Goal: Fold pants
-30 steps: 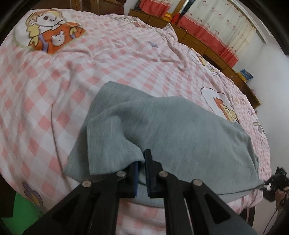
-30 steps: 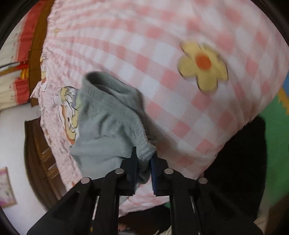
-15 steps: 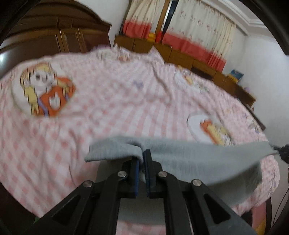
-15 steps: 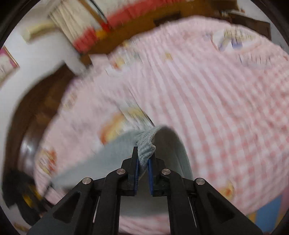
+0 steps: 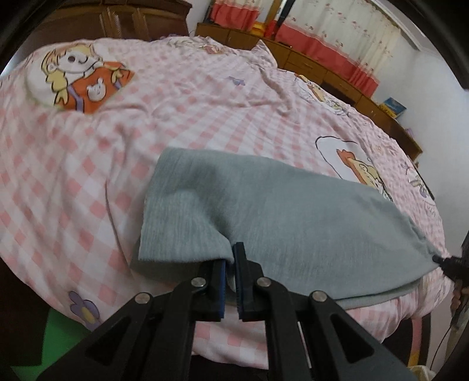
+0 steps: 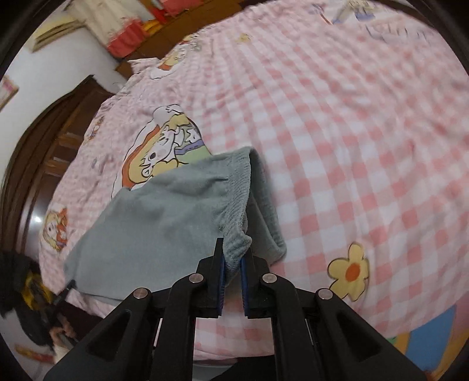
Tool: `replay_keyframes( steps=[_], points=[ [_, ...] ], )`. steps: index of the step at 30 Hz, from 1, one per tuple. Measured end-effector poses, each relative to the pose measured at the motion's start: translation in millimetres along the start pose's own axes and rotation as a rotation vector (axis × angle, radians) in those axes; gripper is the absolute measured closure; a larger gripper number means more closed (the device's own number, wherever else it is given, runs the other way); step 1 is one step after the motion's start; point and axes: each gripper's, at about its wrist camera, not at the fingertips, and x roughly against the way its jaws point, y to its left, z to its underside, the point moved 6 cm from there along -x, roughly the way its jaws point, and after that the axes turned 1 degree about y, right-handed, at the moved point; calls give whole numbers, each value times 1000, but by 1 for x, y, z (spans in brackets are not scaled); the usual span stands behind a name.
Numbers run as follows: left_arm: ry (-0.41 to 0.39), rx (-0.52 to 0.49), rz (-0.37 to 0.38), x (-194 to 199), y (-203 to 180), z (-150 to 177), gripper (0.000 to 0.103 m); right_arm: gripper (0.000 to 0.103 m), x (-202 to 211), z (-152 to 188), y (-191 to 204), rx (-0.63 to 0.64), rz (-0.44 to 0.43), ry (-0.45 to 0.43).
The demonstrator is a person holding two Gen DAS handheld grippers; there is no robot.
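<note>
Pink-check bed [image 5: 205, 96] w/ grey pants [image 5: 293, 211] lying on it.

Bedroom, gingham bed [image 5: 205, 96], wardrobe [image 5: 117, 23], curtains [image 5: 337, 29]

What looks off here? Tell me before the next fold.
Nothing damaged or spilled. The grey pants lie on the checked bedsheet, held by the left gripper and right gripper. One corner by the left gripper is doubled over unevenly.

Soft cloth on cloth, hard plastic at the edges.
The pants [image 5: 293, 217] are seen as matt grey-green knit, ribbed at the waistband [image 6: 237, 205]; the bedsheet [image 5: 176, 111] is thin, creased printed cotton; matt black plastic fingers [image 5: 249, 281] are fitted with shiny metal pins.
</note>
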Motion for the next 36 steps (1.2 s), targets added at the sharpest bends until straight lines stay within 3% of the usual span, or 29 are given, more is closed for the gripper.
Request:
replay_keyframes(
  steps=[5,7,9,11,13,20,23,26,31,36],
  points=[
    [26,41,18,-1,6,11,98,93,-38,12,-14,30,81,78],
    [43,39,22,-2,6,14,98,93,-40,14,-16,48,77,72],
    [57,13,-50,-6,10,16,97,89,-33,14,-18,44,67,75],
    [54,15,-96,-6,17,16,87,67,-25,15,-21,52,119,76],
    [48,64,-86,-5,27,17,82,57,-13,15,-24,85,200,51],
    [13,72,-117,13,45,18,71,56,22,15,11,202,301,-40],
    [-5,83,-114,19,50,14,65,56,25,16,42,251,274,-64],
    [-20,97,-116,21,54,8,64,56,12,28,81,341,211,-34],
    [-71,81,-88,20,50,-20,57,56,-33,56,141,438,96,41],
    [-82,35,-84,3,46,-51,54,56,-85,87,174,469,58,118]
  ],
)
